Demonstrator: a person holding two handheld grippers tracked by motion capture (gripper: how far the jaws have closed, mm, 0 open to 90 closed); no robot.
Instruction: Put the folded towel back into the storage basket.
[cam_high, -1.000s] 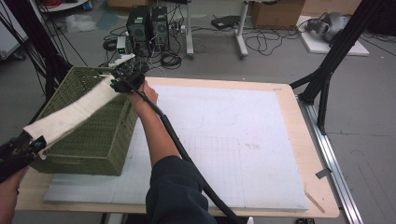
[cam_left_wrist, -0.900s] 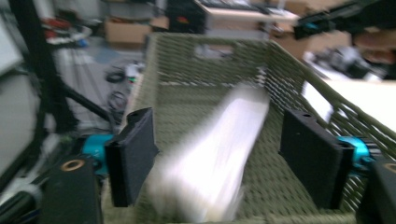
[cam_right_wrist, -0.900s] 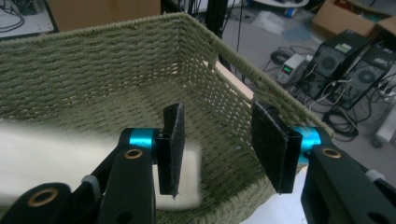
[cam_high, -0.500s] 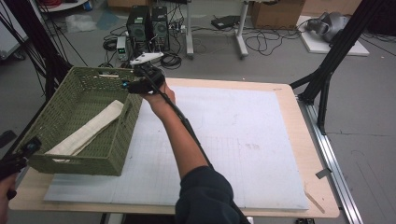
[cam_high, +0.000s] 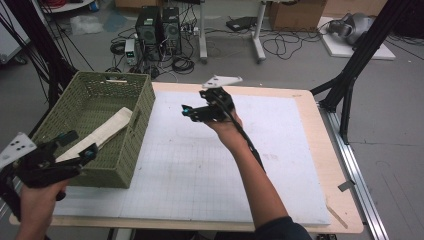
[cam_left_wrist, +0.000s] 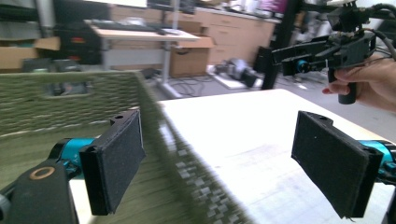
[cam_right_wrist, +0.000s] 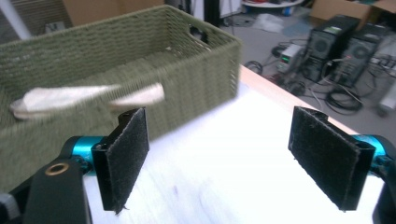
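A green woven basket (cam_high: 134, 136) stands at the left of the table. A cream folded cloth (cam_high: 106, 132) lies slanted inside it, one end up near the right wall. My left gripper (cam_high: 79, 144) hovers open at the basket's near-left corner, with nothing between its pads. My right gripper (cam_high: 189, 113) is held open above the white mat, to the right of the basket and pointing toward it. In the left gripper view the open gripper (cam_left_wrist: 224, 163) straddles the basket wall (cam_left_wrist: 70, 98), and the right gripper (cam_left_wrist: 299, 56) shows farther off. The right gripper view shows the open gripper (cam_right_wrist: 224, 154), the basket (cam_right_wrist: 196, 79) and the cloth (cam_right_wrist: 70, 98).
A white gridded mat (cam_high: 210, 170) covers most of the wooden table (cam_high: 331, 135). Black frame posts (cam_high: 350, 90) rise at the table's right edge. Computer towers (cam_high: 160, 25) and cables sit on the floor beyond the far edge.
Both grippers held the cloth stretched over the basket; it now lies inside, released. My right gripper has moved right over the mat, and the left has drawn back to the basket's near corner.
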